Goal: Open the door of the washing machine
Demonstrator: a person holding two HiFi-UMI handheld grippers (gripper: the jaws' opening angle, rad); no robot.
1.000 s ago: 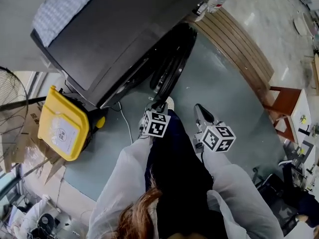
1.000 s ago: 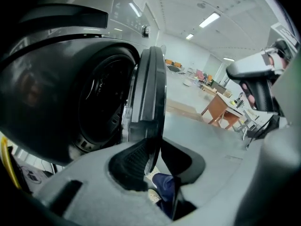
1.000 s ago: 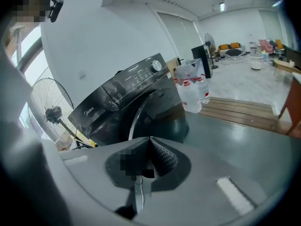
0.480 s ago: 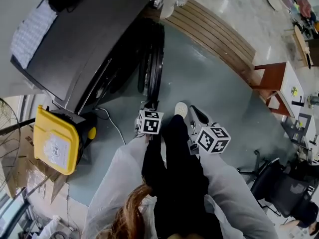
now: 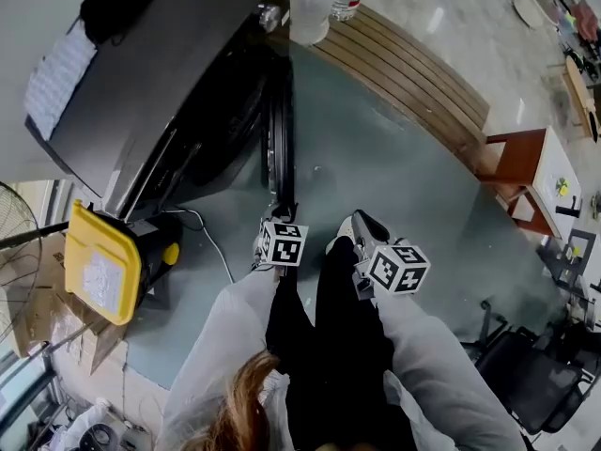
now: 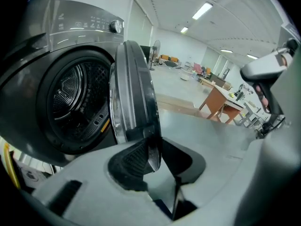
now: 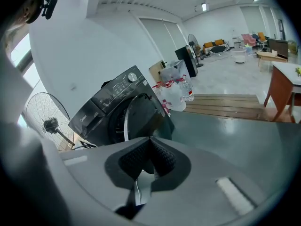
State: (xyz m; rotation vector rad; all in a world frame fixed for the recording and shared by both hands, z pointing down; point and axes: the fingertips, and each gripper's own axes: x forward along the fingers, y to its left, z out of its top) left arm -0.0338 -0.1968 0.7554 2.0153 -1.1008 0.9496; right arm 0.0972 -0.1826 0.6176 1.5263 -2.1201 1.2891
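My left gripper (image 6: 155, 157) clamps the rim of the open door (image 6: 134, 93); my right gripper (image 7: 149, 149) is closed tight, empty. Panel (image 6: 84, 22) print too small to read; glossy grey floor (image 5: 394, 186).

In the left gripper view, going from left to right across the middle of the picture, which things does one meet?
Washing machine drum → open door → wooden platform → brown table.
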